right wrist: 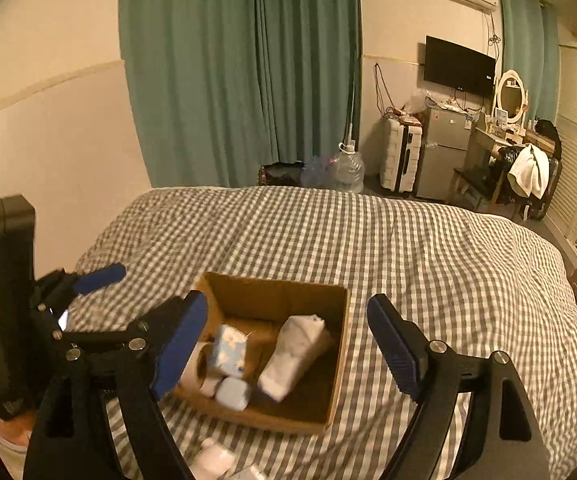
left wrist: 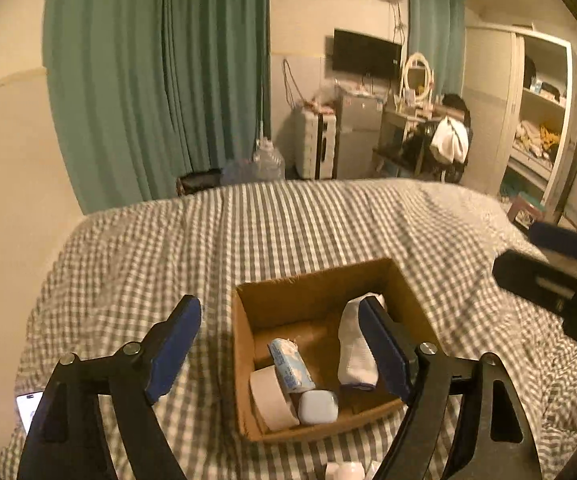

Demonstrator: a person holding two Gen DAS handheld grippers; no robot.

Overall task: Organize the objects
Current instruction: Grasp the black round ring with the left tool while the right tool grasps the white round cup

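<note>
Sitting on the bed (left wrist: pixel 136 240) w/ its gray-white check cover is a brown cardboard box (left wrist: pixel 312 288), top open. Inside the box: a white paper roll (left wrist: pixel 270 398) at 7 o'clock, a blue-white tissue pack (left wrist: pixel 290 364) just beside it, a small pale blue case (left wrist: pixel 318 406) at 6 o'clock, touching the roll, & a white folded cloth (left wrist: pixel 354 354) leaning at 3 o'clock.

Left hand-held gripper (left wrist: pixel 280 348) hangs over the box, jaws wide, holding nothing; its right finger is above the cloth, can't tell if touching. Right hand-held gripper (right wrist: pixel 288 348) is also over the box, jaws wide, nothing in it.

A few white things (right wrist: pixel 212 460) lie on the bed at 6 o'clock of the box, too blurry to name. Green curtain (right wrist: pixel 240 72) at 12 o'clock, TV (right wrist: pixel 458 66) on the wall at 2 o'clock.
</note>
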